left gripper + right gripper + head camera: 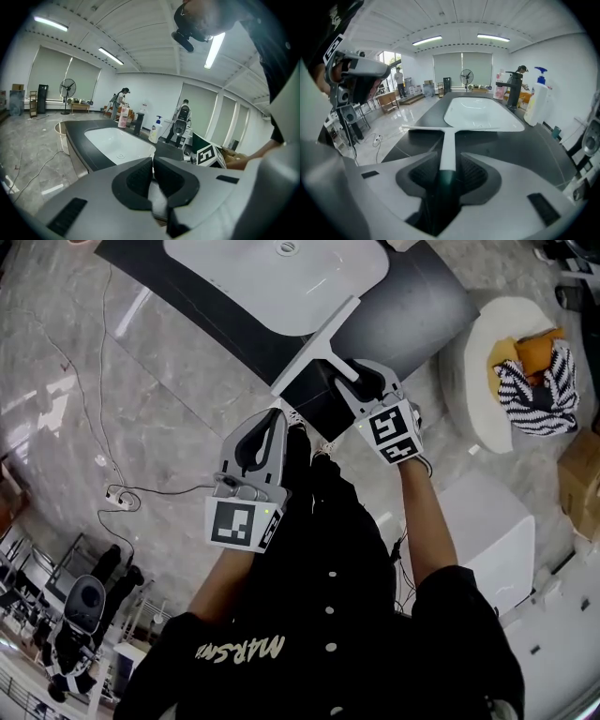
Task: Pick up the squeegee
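A grey squeegee point(317, 341) lies on the dark counter point(441, 296) just in front of the white sink point(272, 277), its blade toward the sink. My right gripper point(345, 373) is down over its handle. In the right gripper view the squeegee point(448, 145) runs straight out between the jaws of the right gripper point(446, 160), with a thin gap on each side, so the jaws stand open around it. My left gripper point(278, 418) hovers at the counter's near edge, left of the handle. In its own view the left gripper point(153, 161) is shut with nothing between the pads.
A black faucet point(513, 91) and a soap bottle point(536, 101) stand on the counter's right side. A round white stool point(478, 362) carrying striped cloth stands to the right, with a white box point(492, 531) nearer. Cables point(122, 493) trail over the marble floor at left.
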